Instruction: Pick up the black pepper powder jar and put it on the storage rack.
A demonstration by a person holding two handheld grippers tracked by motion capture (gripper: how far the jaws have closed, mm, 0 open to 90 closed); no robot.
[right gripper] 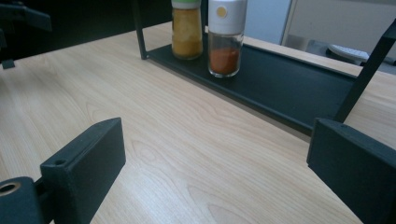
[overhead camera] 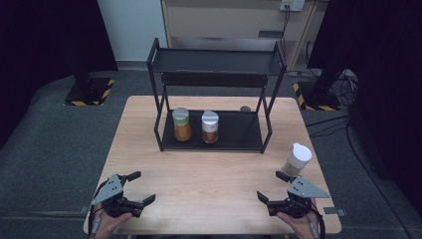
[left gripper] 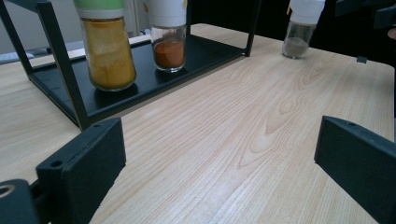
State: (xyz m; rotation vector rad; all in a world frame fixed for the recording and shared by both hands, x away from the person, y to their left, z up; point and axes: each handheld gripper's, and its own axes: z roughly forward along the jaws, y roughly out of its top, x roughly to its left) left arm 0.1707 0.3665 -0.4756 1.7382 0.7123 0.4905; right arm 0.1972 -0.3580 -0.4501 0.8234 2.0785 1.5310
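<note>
From the high view, a white-capped jar (overhead camera: 297,160) is seen on the counter (overhead camera: 209,169), just beside the right claw (overhead camera: 272,186); both it and the left claw (overhead camera: 142,188) are released. In the left gripper view, the jar (left gripper: 301,29) looks like smooth glass, probably light, slippery, breakable; the body below the cap should be gripped. In the right gripper view, two jars stand on the rack (right gripper: 280,88)

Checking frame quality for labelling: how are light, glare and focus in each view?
High view: dim, dark corners, table evenly lit, jars soft. Left gripper view: bright, sheen on the wood, yellow jar sharp, near jaws slightly soft. Right gripper view: bright, red jar sharp, background blurred.
</note>
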